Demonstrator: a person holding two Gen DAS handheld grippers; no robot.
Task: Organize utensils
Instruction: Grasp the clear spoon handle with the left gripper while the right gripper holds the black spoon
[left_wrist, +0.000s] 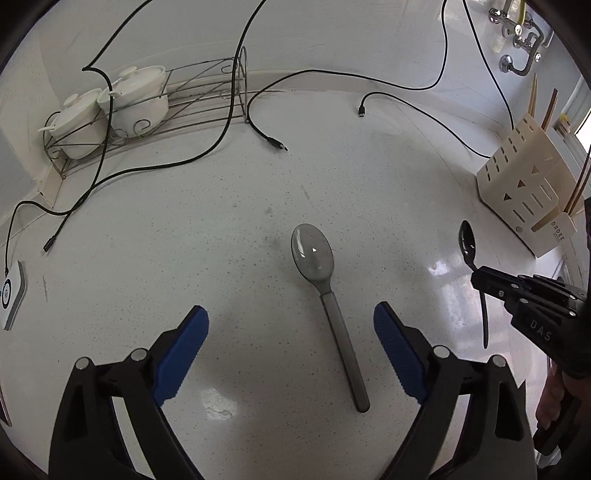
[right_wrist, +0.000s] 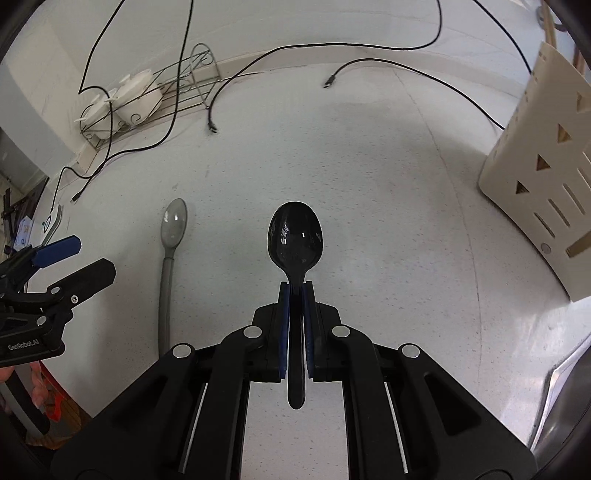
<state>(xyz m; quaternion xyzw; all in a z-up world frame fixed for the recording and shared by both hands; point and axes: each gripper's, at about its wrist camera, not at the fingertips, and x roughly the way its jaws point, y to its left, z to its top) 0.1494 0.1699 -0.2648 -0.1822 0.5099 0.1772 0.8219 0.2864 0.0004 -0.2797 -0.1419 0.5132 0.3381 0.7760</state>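
A grey spoon (left_wrist: 321, 295) lies flat on the speckled white tabletop (left_wrist: 221, 229), bowl up, its handle running back between the blue pads of the left claw (left_wrist: 291, 350), which stands wide above it without touching. Beside it the right claw (right_wrist: 295, 286) is clamped on the neck of a black spoon (right_wrist: 295, 240), held clear of the tabletop. A cream slotted utensil holder (left_wrist: 524, 195) stands near the right edge. At the far left corner, a wire rack (left_wrist: 147, 110) carries white lidded pots (left_wrist: 136, 99), with black cables (left_wrist: 221, 140) strewn about.
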